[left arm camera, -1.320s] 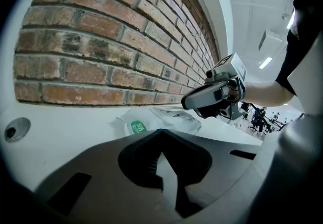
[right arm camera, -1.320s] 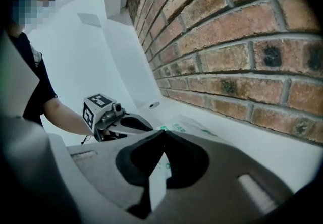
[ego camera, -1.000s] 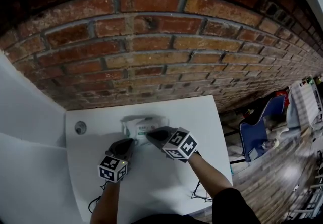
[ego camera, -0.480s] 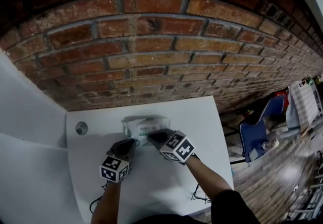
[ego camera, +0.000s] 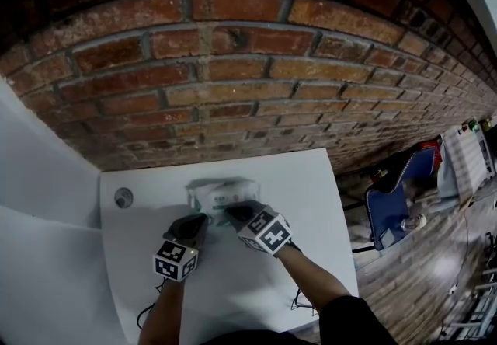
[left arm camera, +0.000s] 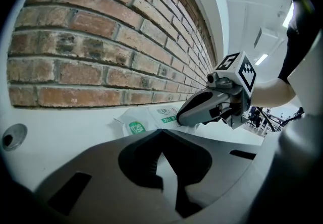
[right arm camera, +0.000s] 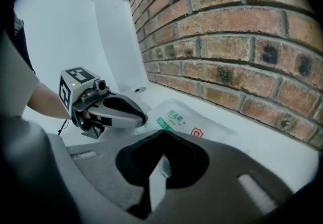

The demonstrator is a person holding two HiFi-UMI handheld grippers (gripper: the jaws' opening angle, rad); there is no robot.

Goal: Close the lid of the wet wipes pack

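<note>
The white wet wipes pack [ego camera: 220,193] with green print lies flat on the white table [ego camera: 311,180], close to the brick wall. My left gripper [ego camera: 197,221] sits at the pack's near left edge, jaws together. My right gripper [ego camera: 234,213] rests its tip on the pack's near side, jaws also together. In the left gripper view the pack [left arm camera: 144,118] lies just past my left gripper [left arm camera: 161,132], and the right gripper [left arm camera: 180,120] presses on its top. In the right gripper view the pack [right arm camera: 199,123] lies ahead of my right gripper [right arm camera: 161,133], with the left gripper [right arm camera: 143,117] at its edge. The lid is hidden under the jaws.
A brick wall [ego camera: 233,64] runs right behind the table. A round grey fitting [ego camera: 123,196] is set in the table's far left corner. A white partition [ego camera: 39,172] stands at the left. A blue chair [ego camera: 396,207] stands on the floor to the right.
The right gripper has shifted slightly left and toward me, still on the pack. The left gripper and the pack have hardly moved.
</note>
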